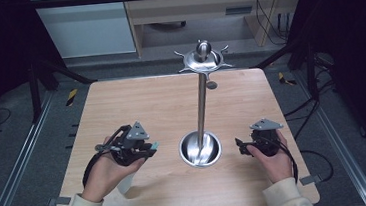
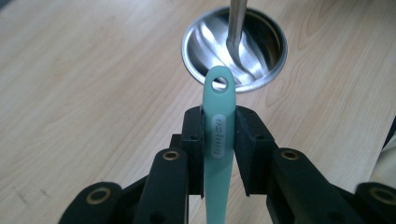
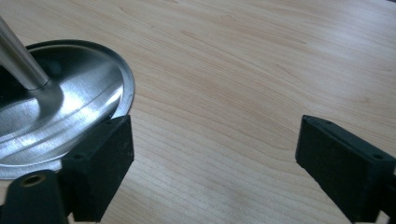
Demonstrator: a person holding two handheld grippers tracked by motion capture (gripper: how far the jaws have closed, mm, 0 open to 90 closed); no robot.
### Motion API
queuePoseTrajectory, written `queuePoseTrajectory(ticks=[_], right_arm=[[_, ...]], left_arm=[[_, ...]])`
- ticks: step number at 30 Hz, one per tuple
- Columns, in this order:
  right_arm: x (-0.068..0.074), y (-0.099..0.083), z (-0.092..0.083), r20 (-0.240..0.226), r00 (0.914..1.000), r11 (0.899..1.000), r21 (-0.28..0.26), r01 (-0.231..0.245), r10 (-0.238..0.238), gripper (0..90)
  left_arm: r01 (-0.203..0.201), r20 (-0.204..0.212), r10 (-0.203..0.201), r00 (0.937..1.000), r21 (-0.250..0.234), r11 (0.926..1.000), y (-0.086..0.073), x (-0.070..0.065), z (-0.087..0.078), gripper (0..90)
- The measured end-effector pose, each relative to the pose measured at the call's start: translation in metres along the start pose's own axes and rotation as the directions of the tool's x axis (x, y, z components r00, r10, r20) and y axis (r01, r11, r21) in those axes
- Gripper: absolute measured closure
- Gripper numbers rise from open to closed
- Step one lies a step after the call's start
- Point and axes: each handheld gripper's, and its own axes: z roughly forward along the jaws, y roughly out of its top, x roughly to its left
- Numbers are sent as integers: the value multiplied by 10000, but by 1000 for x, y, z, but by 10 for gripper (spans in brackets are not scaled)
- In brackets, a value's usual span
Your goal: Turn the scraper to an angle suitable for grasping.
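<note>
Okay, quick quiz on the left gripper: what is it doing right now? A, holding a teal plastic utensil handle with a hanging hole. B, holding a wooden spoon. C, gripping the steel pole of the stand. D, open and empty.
A: in the left gripper view, the left gripper has its black fingers closed on both sides of the teal plastic utensil handle, its hanging hole pointing toward the round steel stand base.

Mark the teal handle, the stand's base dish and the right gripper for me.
teal handle [image 2: 218, 135], left gripper view, on its label.
base dish [image 1: 215, 156], high view, on its rim.
right gripper [image 3: 212, 154], right gripper view, midway between its jaws.
</note>
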Motion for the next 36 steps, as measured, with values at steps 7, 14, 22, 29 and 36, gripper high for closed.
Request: queuePoseTrajectory(ticks=[7,14,22,29,36], right_arm=[[1,-1,-1,-158,9999,10000,-57,39,-40,74],[3,0,-1,-216,9997,9999,-7,144,-144,79],[3,0,1,78,9991,9991,0,416,-416,79],[-3,-1,-1,335,9993,9998,-103,161,-158,79],[-7,-2,-1,573,9982,9998,-105,154,-148,83]], left_arm=[[248,-811,-354,9961,-1272,9916,4,-6,-29,743],[499,-894,-661,9938,-1727,9837,6,-4,-40,743],[275,-910,-492,9946,-2266,9736,17,-5,-46,743],[159,-574,-337,9978,-2863,9580,36,-12,-53,743],[236,-270,-358,9990,-3628,9316,52,-11,-58,743]])
